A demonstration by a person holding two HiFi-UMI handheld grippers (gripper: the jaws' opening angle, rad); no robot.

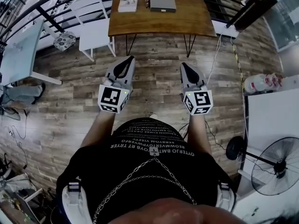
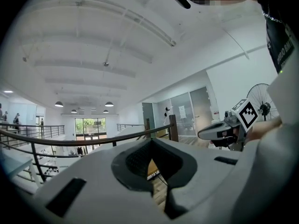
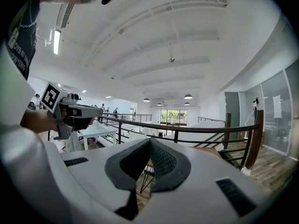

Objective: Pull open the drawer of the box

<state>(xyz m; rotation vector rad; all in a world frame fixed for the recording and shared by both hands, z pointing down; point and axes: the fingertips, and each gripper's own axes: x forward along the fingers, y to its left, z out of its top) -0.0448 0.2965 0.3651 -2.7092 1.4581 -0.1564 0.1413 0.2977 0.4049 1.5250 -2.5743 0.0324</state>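
Grey and flat, the box (image 1: 162, 3) lies on the far half of the wooden table (image 1: 159, 26), just right of the table's middle. Its long side runs across the table, from the person's left to right. A white flat item (image 1: 128, 2) lies near it on the left, and the two do not touch. From where the person stands, the table is straight ahead across the plank floor, well apart from both tools, so nothing is within reach yet. The left gripper (image 1: 127, 60) and the right gripper (image 1: 185, 66) are held out side by side at about the same height, both pointing roughly level toward the table. Each has its jaws pressed together at the tips with nothing between them; each gripper view shows only the table's hairpin legs and the railing beyond the closed pads. The right gripper lines up more nearly with the box and the left with the white item, so I would judge the right hand to have the shorter path. The head view does not show which face of the box carries the drawer front, nor any handle. If the drawer faces the person, the pull would come straight back along the approach line, and the jaws would need to part before they could take hold of anything.
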